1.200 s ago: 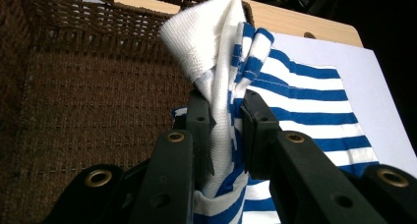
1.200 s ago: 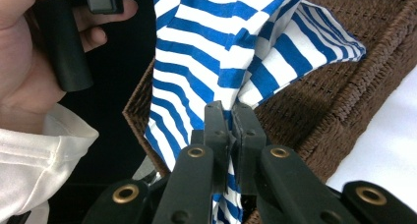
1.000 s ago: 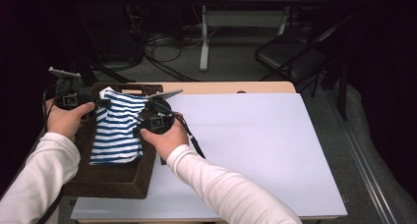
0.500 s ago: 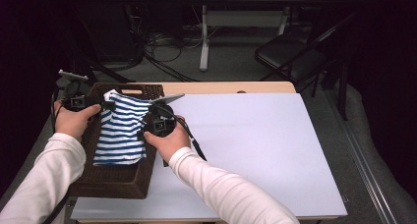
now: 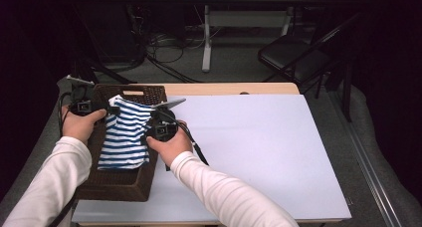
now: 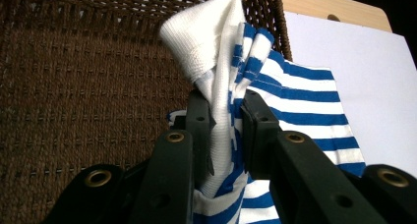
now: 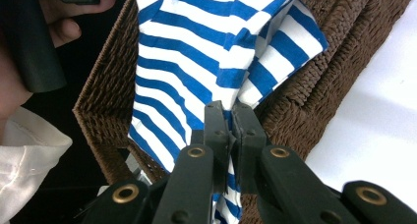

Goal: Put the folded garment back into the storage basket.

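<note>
we note the left tool (image 6: pixel 223 121) clamped narrow on a bunched fold of the striped cloth (image 5: pixel 124 135). the right tool (image 7: pixel 232 117) is pinched nearly closed on its opposite edge. the cloth hangs over the wicker basket (image 5: pixel 117 182) at the table's (image 5: pixel 259 137) left side.

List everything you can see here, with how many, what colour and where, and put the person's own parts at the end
striped garment: one, blue and white, held up over the basket by both grippers
basket: one, dark brown wicker, left end of the table
board: one, white, covers most of the tabletop
table: one, light wood, its edge shows beyond the board
folding chair: one, black, on the floor beyond the table at the right
cables: several, dark, on the floor beyond the table
left gripper: one, black, jaws shut on the garment's white-edged end
right gripper: one, black, jaws shut on the garment at the basket's right wall
sleeves: two, white, coming in from the bottom edge
</note>
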The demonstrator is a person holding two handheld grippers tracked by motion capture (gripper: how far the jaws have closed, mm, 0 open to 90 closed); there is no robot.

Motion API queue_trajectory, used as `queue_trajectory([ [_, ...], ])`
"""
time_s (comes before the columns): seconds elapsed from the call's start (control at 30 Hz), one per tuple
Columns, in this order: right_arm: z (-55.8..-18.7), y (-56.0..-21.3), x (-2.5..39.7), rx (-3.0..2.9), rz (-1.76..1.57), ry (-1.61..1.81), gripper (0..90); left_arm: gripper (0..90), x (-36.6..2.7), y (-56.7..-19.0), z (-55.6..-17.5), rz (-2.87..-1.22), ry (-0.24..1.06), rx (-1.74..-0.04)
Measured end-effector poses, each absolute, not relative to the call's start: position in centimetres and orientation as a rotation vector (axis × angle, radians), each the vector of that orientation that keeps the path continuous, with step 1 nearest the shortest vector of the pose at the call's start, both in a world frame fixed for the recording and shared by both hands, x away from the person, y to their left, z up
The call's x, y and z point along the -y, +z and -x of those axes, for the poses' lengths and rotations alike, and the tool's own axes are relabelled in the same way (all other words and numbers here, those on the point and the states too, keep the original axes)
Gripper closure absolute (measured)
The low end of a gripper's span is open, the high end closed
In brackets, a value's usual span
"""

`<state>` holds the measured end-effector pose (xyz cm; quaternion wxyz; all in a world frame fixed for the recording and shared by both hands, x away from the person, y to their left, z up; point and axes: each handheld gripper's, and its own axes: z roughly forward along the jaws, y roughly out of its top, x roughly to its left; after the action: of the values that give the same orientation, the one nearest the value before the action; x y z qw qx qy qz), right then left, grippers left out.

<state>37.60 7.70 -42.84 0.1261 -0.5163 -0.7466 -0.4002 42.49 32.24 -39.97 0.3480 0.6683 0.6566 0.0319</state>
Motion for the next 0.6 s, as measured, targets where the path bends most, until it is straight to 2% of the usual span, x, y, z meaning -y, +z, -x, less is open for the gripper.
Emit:
queue_trajectory([
  [0.6,-37.9,-44.0,-8.4,2.152,1.517,-1.162,87.3,76.8,-32.5,-41.3,-42.9,-1.733,0.086,-1.732],
])
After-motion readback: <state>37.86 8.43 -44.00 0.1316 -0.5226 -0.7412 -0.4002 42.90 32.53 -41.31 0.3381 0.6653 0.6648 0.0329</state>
